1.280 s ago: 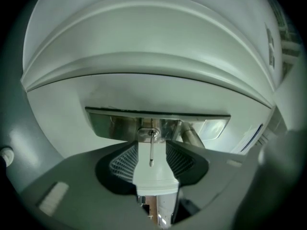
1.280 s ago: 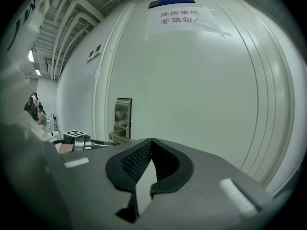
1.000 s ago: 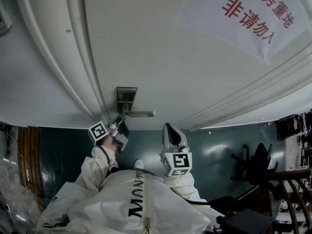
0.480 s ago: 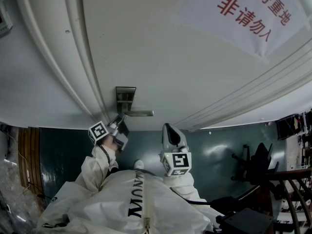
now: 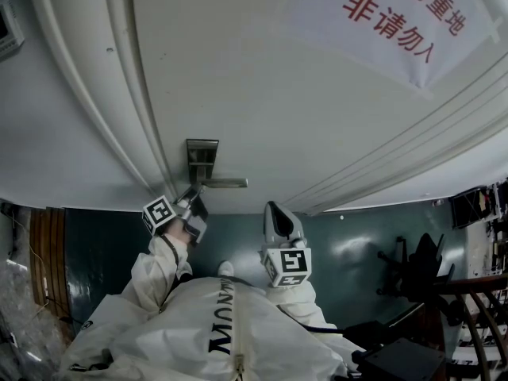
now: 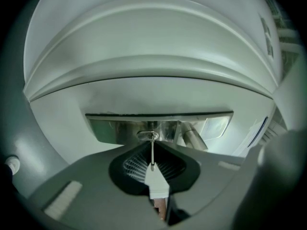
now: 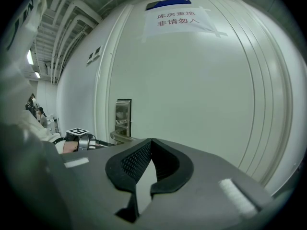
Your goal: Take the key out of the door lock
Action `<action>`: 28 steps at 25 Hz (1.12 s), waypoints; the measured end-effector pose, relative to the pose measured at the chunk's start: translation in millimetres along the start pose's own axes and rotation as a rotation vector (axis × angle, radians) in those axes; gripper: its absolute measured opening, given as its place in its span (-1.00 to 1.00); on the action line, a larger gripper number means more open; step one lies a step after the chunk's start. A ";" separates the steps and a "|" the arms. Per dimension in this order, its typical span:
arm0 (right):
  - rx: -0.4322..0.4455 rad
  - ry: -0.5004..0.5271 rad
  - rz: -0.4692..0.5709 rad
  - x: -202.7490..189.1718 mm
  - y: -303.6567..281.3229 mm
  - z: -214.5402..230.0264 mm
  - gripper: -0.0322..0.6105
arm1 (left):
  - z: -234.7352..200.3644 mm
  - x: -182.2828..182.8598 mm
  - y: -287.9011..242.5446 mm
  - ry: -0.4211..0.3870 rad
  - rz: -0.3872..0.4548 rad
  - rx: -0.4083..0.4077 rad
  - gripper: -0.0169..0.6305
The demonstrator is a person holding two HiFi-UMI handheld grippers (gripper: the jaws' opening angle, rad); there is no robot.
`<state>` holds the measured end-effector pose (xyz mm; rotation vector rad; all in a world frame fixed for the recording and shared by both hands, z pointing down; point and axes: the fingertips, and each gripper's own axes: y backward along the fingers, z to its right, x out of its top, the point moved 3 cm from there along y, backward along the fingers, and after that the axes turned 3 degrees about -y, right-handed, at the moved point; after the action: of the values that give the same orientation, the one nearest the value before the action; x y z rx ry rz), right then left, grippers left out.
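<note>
Left gripper view shows key [image 6: 152,153] inserted in door lock [image 6: 116,128].

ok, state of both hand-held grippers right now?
Left hand-held gripper: jaws just closing, shut on the key in the door lock.
Right hand-held gripper: shut, empty.

Place: a service corridor in a plant-like building, outside a closed storeroom.
Door: a wide white panelled metal door [image 5: 262,94] with a brushed steel lock plate [image 5: 202,159].
Notice: a white paper sheet [image 5: 397,22] taped to the door; its red Chinese characters mark a storeroom barred to outsiders.
Ceiling: bare pipes and ducts [image 7: 67,28] with strip lights.
Floor: a smooth dark teal floor [image 5: 357,244].
Furniture: a black swivel chair [image 5: 413,264].
Clothing: the person's white coverall [image 5: 230,332].
</note>
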<state>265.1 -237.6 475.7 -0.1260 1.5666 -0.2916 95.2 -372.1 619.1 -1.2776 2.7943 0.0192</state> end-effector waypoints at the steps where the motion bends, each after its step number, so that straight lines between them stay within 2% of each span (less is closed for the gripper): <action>1: 0.000 0.000 0.003 0.9 0.5 0.0 -0.90 | 0.2 0.0 0.2 -0.006 0.004 0.006 -0.88; 5: 0.007 0.001 0.003 0.2 2.2 0.9 -0.90 | 1.2 -2.2 3.8 -0.017 0.006 0.013 -0.88; 10: 0.011 -0.008 0.006 -1.3 3.3 3.7 -0.90 | 3.2 -14.9 19.4 -0.046 -0.004 -0.015 -0.88; 12: 0.023 -0.011 0.011 -0.9 2.7 1.4 -0.90 | 5.4 -15.8 24.4 -0.085 -0.002 -0.013 -0.88; 21: 0.074 -0.018 0.021 -4.6 -1.8 0.3 -0.90 | 31.5 -13.8 41.4 -0.461 -0.007 0.082 -0.88; 28: 0.114 -0.030 0.023 -5.8 -4.1 6.2 -0.90 | 41.7 -22.5 49.7 -0.887 -0.016 0.258 -0.88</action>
<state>271.0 -240.7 482.4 -0.0234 1.5171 -0.3583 74.7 -321.0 578.2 -0.9110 1.9509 0.1715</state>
